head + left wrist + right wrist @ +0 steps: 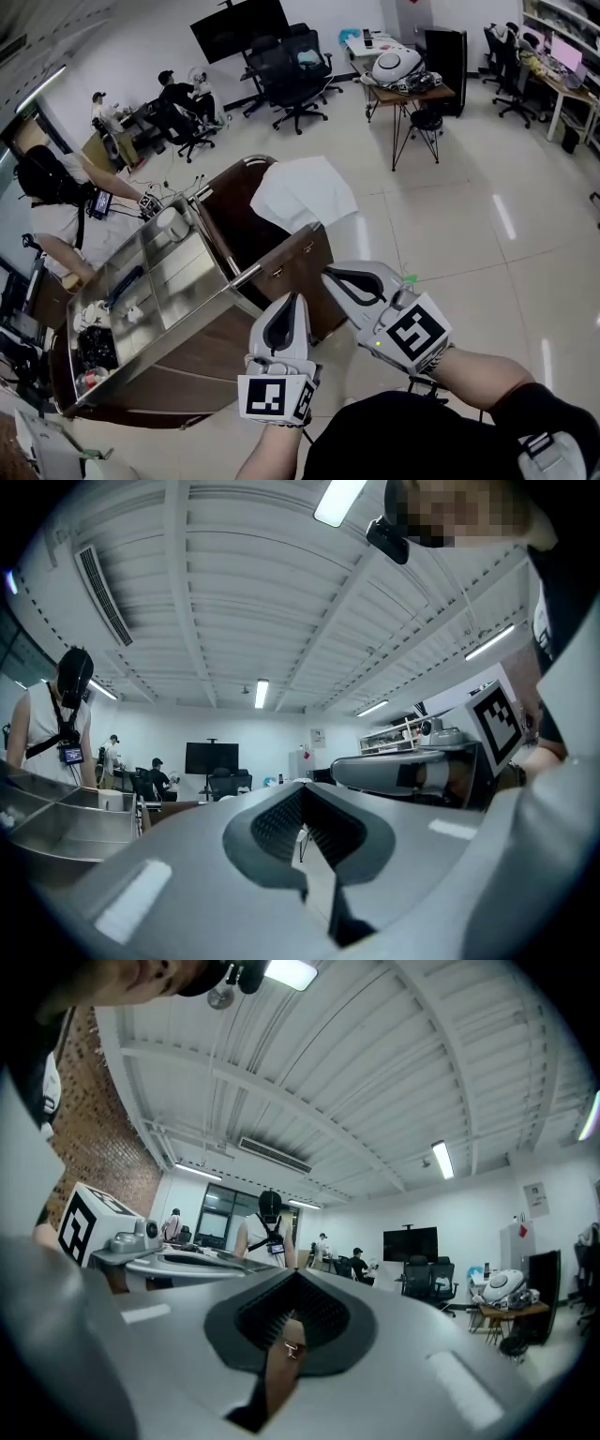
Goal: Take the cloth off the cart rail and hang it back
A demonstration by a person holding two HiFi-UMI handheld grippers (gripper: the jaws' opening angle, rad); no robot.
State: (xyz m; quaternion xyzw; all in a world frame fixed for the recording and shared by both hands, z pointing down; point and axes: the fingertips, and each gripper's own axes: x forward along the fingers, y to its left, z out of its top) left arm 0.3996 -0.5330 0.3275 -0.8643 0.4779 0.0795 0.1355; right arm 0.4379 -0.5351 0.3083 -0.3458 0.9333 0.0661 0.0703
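Office floor (450,234) holds cart (291,267), white cloth (305,192) draped on it.

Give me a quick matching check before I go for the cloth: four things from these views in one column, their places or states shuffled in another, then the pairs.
Things:
1. white cloth
2. left gripper
3. person in white top
4. black office chairs

Places or states:
A. standing beside the cart, at its left in the head view
B. jaws shut, nothing between them
C. grouped on the floor below the dark screen
D. draped over the cart's far end

Pairs: 1-D, 2-B, 3-A, 4-C.
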